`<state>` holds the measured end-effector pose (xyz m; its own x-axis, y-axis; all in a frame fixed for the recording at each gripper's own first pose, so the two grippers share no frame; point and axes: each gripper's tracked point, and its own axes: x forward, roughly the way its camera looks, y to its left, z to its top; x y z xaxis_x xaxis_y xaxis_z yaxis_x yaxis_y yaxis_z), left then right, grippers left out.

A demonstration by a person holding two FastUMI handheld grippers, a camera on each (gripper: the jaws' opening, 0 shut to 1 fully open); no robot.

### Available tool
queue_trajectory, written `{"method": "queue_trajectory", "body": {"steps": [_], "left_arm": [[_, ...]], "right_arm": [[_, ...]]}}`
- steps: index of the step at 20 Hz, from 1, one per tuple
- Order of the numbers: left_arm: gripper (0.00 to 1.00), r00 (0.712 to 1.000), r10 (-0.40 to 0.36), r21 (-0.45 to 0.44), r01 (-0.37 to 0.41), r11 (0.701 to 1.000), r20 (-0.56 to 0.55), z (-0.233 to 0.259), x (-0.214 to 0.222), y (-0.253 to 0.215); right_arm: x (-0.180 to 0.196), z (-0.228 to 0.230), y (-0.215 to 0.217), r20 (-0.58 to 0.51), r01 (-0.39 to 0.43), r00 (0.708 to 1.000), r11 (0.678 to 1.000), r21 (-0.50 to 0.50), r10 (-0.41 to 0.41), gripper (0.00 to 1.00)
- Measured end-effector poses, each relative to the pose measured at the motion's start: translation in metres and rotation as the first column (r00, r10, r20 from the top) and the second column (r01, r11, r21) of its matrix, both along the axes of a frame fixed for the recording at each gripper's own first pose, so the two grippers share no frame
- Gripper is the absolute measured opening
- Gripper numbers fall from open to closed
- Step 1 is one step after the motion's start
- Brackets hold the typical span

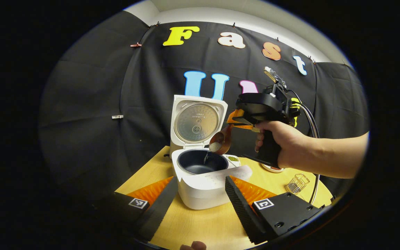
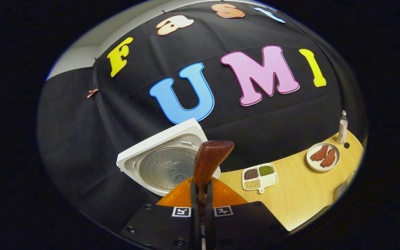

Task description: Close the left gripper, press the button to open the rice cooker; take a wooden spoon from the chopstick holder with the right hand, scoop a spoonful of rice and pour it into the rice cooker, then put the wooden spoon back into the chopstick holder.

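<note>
A wooden spoon (image 1: pixel 221 140), tilted over the open rice cooker (image 1: pixel 200 173), spills rice into the pot, clamped in the right gripper (image 1: pixel 241 121). The left gripper (image 1: pixel 200 198) stands apart near the cooker's front. The right gripper view adds a grain tray (image 2: pixel 259 177) and meat plate (image 2: pixel 323 157).

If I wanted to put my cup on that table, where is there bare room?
Bare wood lies in front of the rice cooker, between it and the near edge of the table, and between the divided dish and the plate of meat. It is crowded above the cooker, where the right tongs tip the wooden spoon, and by the wire holder.
</note>
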<state>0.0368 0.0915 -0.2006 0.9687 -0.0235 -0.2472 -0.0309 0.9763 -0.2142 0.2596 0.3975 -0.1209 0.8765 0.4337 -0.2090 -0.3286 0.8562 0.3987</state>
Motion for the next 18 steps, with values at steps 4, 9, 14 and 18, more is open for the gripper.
{"method": "queue_trajectory", "body": {"steps": [4, 9, 14, 18], "left_arm": [[0.95, 1.000, 0.008, -0.012, -0.009, 1.000, -0.010, -0.006, -0.004, 0.001], [0.95, 1.000, 0.012, -0.025, -0.012, 1.000, -0.017, -0.014, -0.007, 0.001], [0.95, 0.999, 0.027, -0.039, -0.028, 0.999, -0.021, -0.016, -0.009, 0.007], [0.95, 0.999, 0.029, -0.036, -0.030, 0.999, -0.027, -0.017, -0.011, 0.008]], "right_arm": [[0.002, -0.011, 0.016, 0.039, -0.048, 0.998, 0.994, -0.098, 0.052, 0.09], [-0.002, -0.018, 0.032, 0.094, -0.097, 0.988, 0.973, -0.208, 0.119, 0.09], [-0.008, -0.020, 0.047, 0.164, -0.140, 0.964, 0.928, -0.346, 0.207, 0.13], [-0.020, -0.018, 0.064, 0.238, -0.172, 0.916, 0.851, -0.495, 0.324, 0.09]]}}
